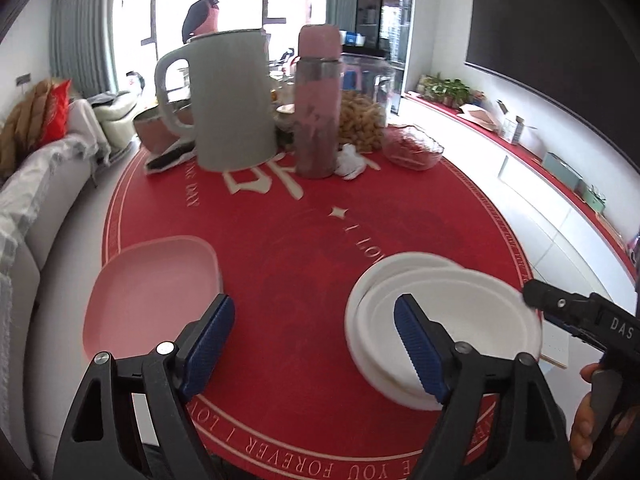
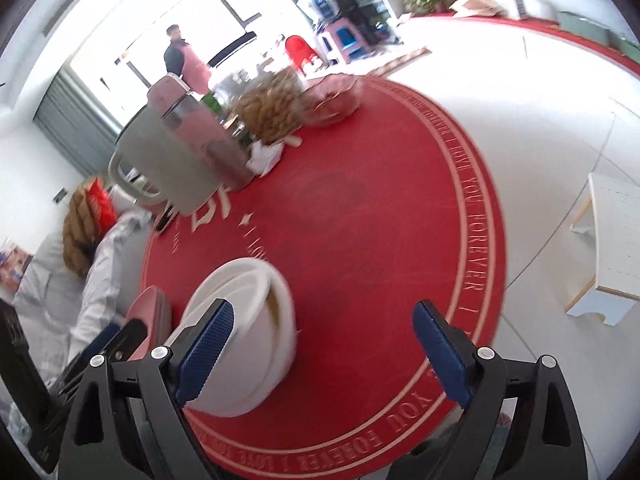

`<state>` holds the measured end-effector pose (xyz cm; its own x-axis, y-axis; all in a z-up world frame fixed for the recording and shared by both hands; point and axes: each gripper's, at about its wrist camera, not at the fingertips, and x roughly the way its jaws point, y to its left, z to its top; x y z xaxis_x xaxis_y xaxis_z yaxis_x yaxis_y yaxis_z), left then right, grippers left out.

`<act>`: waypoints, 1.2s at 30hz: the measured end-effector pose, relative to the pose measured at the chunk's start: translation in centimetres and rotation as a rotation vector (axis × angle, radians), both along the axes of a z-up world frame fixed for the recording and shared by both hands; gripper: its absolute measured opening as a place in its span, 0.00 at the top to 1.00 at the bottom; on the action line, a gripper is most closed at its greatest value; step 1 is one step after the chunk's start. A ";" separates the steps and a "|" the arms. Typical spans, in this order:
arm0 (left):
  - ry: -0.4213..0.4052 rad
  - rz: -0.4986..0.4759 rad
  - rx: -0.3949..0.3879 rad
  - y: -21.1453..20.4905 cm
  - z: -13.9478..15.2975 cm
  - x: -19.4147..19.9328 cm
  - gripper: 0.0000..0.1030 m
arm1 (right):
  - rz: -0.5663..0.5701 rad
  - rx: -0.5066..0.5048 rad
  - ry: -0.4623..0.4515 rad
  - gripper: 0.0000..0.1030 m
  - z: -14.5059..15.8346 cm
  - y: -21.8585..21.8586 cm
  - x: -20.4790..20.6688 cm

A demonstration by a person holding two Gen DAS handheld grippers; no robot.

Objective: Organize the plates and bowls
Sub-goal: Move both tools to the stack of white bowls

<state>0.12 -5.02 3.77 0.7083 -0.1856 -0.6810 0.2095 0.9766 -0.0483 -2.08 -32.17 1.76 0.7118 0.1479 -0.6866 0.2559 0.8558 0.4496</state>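
Note:
A stack of white plates (image 1: 440, 320) sits on the red round table (image 1: 300, 248) at the near right, its top piece shifted off-centre and blurred. A pink square plate (image 1: 152, 292) lies at the near left edge. My left gripper (image 1: 314, 308) hovers open between the two, nothing between its blue pads. My right gripper (image 1: 538, 300) reaches in from the right by the stack's rim. In the right wrist view the right gripper (image 2: 324, 316) stands open and empty, with the white stack (image 2: 244, 320) just beyond its left finger. The pink plate (image 2: 148, 316) and left gripper (image 2: 120, 336) lie farther left.
At the table's far side stand a grey jug (image 1: 232, 100), a pink bottle (image 1: 318, 100), a bag of peanuts (image 1: 360, 124), a red snack bag (image 1: 412, 148) and a black remote (image 1: 168, 158). A person (image 1: 204, 12) stands far back. A sofa (image 1: 40, 184) flanks the left; a white stool (image 2: 616, 240) stands right.

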 end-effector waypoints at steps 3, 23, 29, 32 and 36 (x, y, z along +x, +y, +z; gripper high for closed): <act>-0.023 0.011 0.006 0.0 -0.1 -0.3 0.18 | -0.006 -0.082 -0.071 0.11 0.8 0.8 -0.8; -0.100 0.076 -0.019 1.1 -0.5 -1.6 0.17 | -0.075 -0.193 -0.353 0.10 0.3 3.1 -2.6; -0.116 0.083 0.019 0.0 -1.3 -1.4 0.17 | -0.034 -0.284 -0.246 0.10 -2.0 5.4 0.0; -0.108 0.088 0.015 0.0 -1.6 -1.3 0.17 | -0.020 -0.273 -0.249 0.10 -2.3 5.7 0.5; -0.097 0.097 -0.001 0.2 -1.9 -1.0 0.16 | -0.079 -0.242 -0.348 0.10 -1.7 4.7 -1.0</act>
<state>-0.88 -4.81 1.90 0.7857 -0.1136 -0.6081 0.1178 0.9925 -0.0331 -3.06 -27.42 0.09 0.9096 -0.0522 -0.4121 0.1937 0.9309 0.3097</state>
